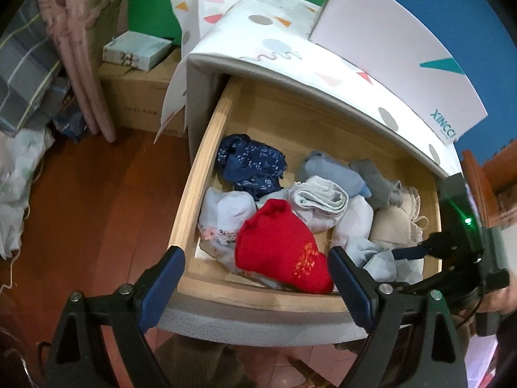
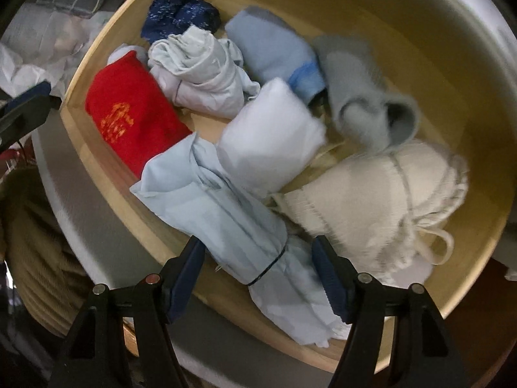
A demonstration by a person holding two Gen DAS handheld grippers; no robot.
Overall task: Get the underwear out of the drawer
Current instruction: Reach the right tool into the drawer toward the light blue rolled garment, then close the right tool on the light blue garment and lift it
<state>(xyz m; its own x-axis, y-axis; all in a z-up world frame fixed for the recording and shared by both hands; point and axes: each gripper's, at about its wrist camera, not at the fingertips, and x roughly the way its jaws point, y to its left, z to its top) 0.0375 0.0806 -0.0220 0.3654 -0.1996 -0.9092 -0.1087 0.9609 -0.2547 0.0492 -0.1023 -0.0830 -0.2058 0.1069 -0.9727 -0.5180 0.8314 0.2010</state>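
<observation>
Between the right claw's (image 2: 258, 274) half-spread fingers lies a pale blue rolled underwear (image 2: 213, 207) at the front of the open wooden drawer (image 1: 206, 148); whether the pads press it, I cannot tell. Left claw (image 1: 255, 278) hangs wide open, empty, over the red roll (image 1: 281, 245). Navy, white, grey and cream bundles fill the drawer. A box (image 1: 394, 55) on top reads "XINCCI".

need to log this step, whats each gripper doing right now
left gripper: open, holding nothing, above the red piece.
right gripper: open around the pale blue roll, pads not pressing it yet.
</observation>
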